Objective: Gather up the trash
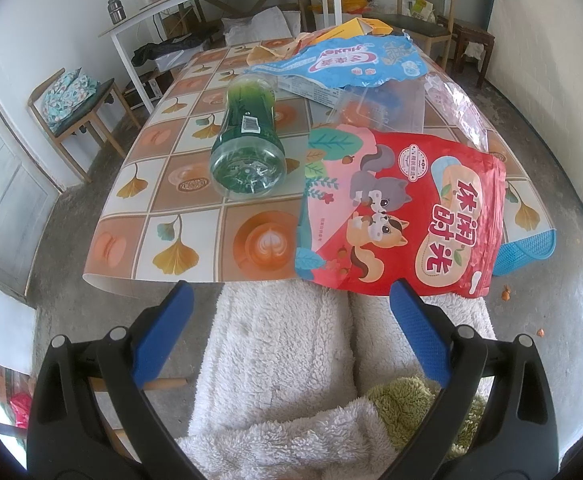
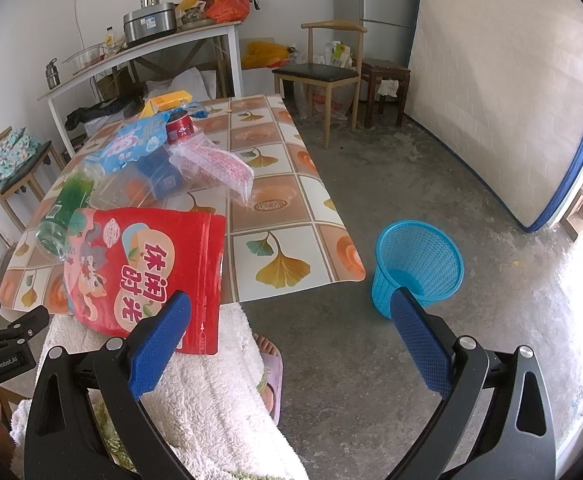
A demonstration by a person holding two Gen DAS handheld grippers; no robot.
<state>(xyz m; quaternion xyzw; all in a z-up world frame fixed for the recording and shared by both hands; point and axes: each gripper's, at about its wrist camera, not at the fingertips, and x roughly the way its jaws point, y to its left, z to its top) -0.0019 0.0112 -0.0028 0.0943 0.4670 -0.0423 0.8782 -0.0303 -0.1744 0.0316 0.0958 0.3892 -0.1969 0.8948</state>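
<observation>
The red snack bag (image 1: pixel 407 208) lies at the worktop's (image 1: pixel 195 240) near edge, its lower end hanging over it, at centre right of the left wrist view. A sound first pick, I judge: pinch that overhanging edge, then carry it to the blue basket (image 2: pixel 419 264) on the floor. Left tongs (image 1: pixel 291 328) and right tongs (image 2: pixel 291 340) gape wide, both empty, just short of the bag.

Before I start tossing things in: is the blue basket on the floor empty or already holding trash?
Empty. The right wrist view looks down into the blue basket, standing upright on the floor, and only its bare blue bottom shows.
</observation>
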